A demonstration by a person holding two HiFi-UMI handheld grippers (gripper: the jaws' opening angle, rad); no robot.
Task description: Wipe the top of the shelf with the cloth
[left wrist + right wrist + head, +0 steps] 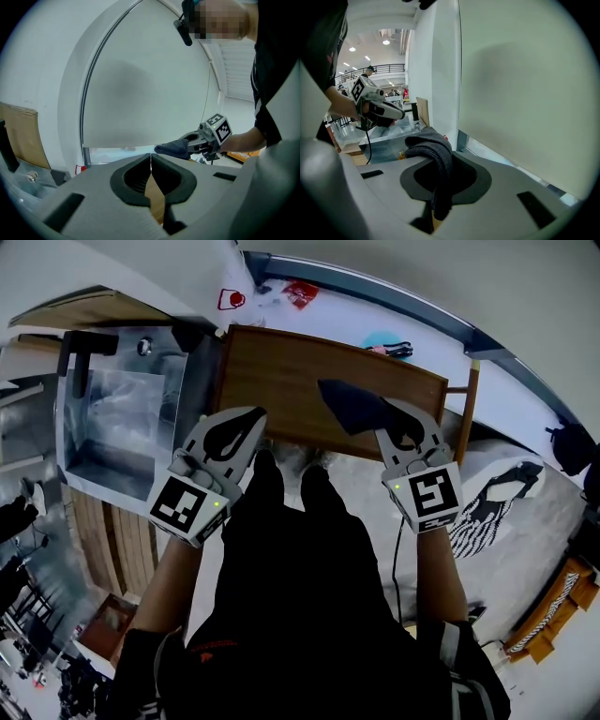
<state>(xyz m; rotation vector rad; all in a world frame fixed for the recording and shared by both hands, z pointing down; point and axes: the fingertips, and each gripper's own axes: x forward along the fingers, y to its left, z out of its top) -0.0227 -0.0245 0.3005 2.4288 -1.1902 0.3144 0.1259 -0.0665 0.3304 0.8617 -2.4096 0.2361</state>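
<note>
The shelf's brown wooden top lies just ahead of me in the head view. My right gripper is shut on a dark grey cloth, which hangs out over the right part of the wooden top. In the right gripper view the cloth is draped between and over the jaws. My left gripper hovers at the top's near left edge, shut with nothing in it; its jaws meet in its own view. From the left gripper view the right gripper and the cloth show side-on.
A shiny metal tub stands directly left of the shelf. Behind the shelf a white sill holds a blue object and red items. A striped fabric lies at right. The person's dark legs fill the lower middle.
</note>
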